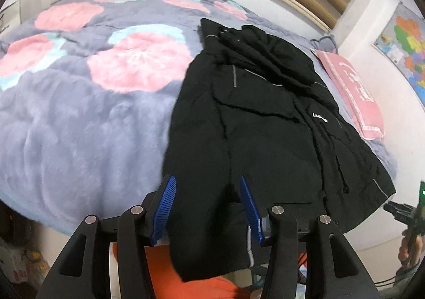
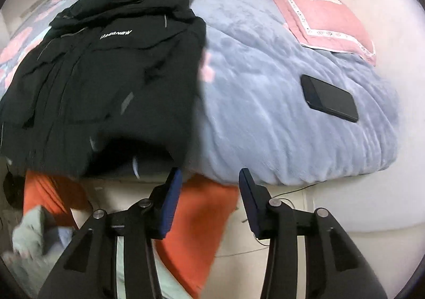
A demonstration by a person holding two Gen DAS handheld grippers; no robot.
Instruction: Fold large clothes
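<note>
A large black jacket (image 1: 260, 123) with grey piping and a white chest logo lies partly folded on the bed, its hem hanging over the near edge. It also shows in the right wrist view (image 2: 106, 73). My left gripper (image 1: 208, 187) is open, its blue pads on either side of the jacket's hanging lower hem, not closed on it. My right gripper (image 2: 209, 179) is open and empty, just off the bed edge, to the right of the jacket's hem.
The bed has a fluffy lavender blanket with pink flowers (image 1: 79, 102). A pink pillow (image 2: 318, 12) lies at the far right. A black phone (image 2: 329, 97) lies on the blanket right of the jacket. Orange cloth (image 2: 202, 219) lies below the bed edge. A map (image 1: 406, 44) hangs on the wall.
</note>
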